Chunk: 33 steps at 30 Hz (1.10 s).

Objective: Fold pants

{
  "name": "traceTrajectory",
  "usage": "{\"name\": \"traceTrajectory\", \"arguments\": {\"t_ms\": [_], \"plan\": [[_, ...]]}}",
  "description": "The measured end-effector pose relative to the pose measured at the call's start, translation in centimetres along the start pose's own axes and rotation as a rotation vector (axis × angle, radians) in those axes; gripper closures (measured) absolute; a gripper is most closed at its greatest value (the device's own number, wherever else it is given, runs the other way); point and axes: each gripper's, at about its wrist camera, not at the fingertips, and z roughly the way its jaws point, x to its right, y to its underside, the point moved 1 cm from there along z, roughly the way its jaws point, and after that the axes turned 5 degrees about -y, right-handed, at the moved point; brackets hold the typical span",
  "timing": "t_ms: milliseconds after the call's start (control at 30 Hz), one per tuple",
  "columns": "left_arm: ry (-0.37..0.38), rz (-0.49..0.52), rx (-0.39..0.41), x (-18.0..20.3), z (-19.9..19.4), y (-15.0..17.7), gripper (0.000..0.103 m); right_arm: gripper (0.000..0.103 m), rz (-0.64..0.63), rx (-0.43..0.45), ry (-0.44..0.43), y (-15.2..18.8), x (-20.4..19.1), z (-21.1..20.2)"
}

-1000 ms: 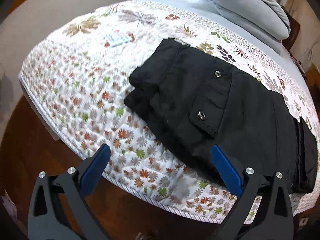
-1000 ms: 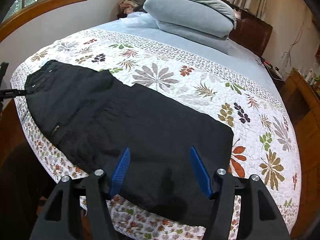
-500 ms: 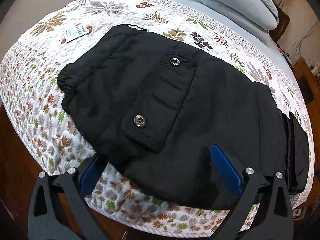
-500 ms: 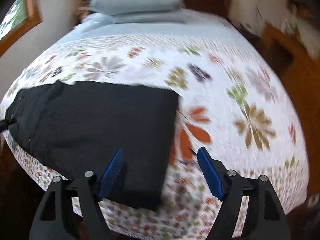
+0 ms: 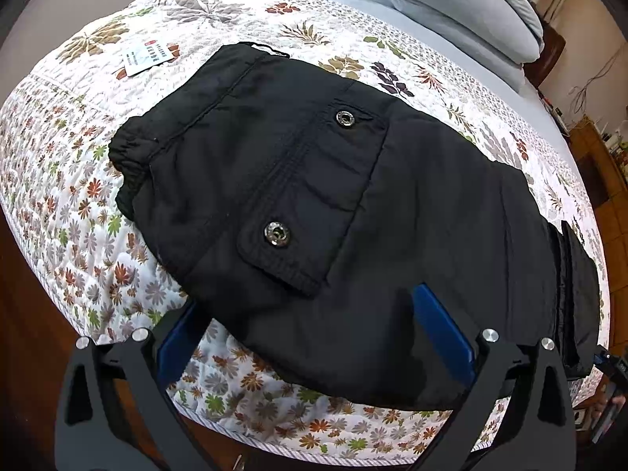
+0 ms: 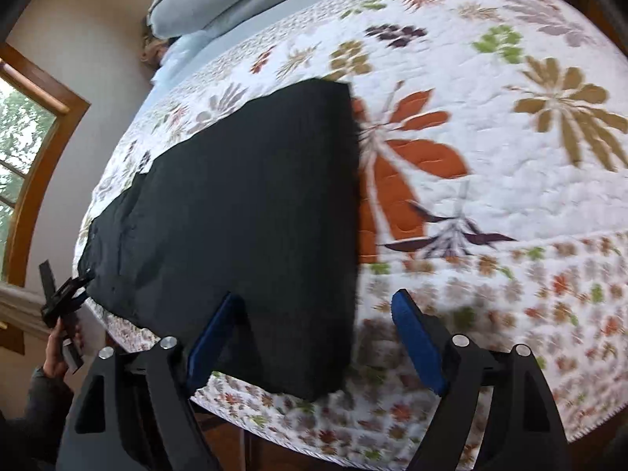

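your black pants [image 5: 353, 204] lie flat along the near edge of the bed, on the leaf-print quilt [image 5: 78, 204], already doubled lengthwise. the waist end with its two snap buttons sits under your left gripper [image 5: 314, 333]; the hem end sits under your right gripper [image 6: 318, 337]. the left gripper's jaws stand wide apart over the near edge of the cloth, clamping nothing; its left blue pad is partly hidden behind the fabric edge, and you cannot tell whether it touches. the right gripper's jaws are opening, with the near hem corner between them, pads not pressing on it. the right wrist view is smeared, so the hem's layers are hard to make out. far left there, a hand [image 6: 62, 345] on the other gripper is cut off. a white card [image 5: 147, 55] lies beyond the waistband, its print unreadable.
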Motion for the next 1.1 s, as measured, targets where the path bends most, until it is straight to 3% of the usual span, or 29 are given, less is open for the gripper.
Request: {"name": "traceTrajectory", "arguments": {"t_ms": [133, 200, 267, 333, 400, 533, 900, 967, 1100], "plan": [[0.009, -0.005, 0.001, 0.1, 0.5, -0.4, 0.003, 0.018, 0.040, -0.037, -0.124, -1.4, 0.1, 2.1], [0.010, -0.004, -0.001, 0.2, 0.7, -0.5, 0.003, 0.022, 0.037, -0.046, -0.132, -1.9, -0.3, 3.0], [0.009, -0.002, -0.001, 0.5, 0.9, -0.7, 0.003, 0.030, -0.006, -0.053, -0.115, -2.3, -0.9, 3.4], [0.010, -0.001, 0.003, 0.7, 1.1, -0.9, 0.003, 0.052, -0.003, -0.050, -0.137, -2.8, -0.7, 3.0], [0.009, 0.001, 0.004, 1.1, 1.3, -1.1, 0.003, 0.068, 0.020, -0.041, -0.170, -3.3, -0.2, 2.1], [0.012, 0.003, 0.015, 2.1, 1.7, -1.6, 0.003, 0.079, -0.038, -0.036, -0.150, -4.1, -0.4, 0.9], [0.097, 0.094, 0.016, 10.1, 4.6, -4.9, 0.003, 0.080, -0.061, 0.045, 0.023, -5.5, 2.5, -3.4], [0.074, 0.109, 0.019, 11.1, 5.1, -5.1, 0.003, 0.076, -0.061, 0.030, 0.039, -5.5, 3.0, -3.3], [0.082, 0.092, 0.029, 10.1, 4.7, -4.7, 0.003, 0.054, -0.070, 0.027, 0.097, -5.4, 2.8, -3.3]]}}
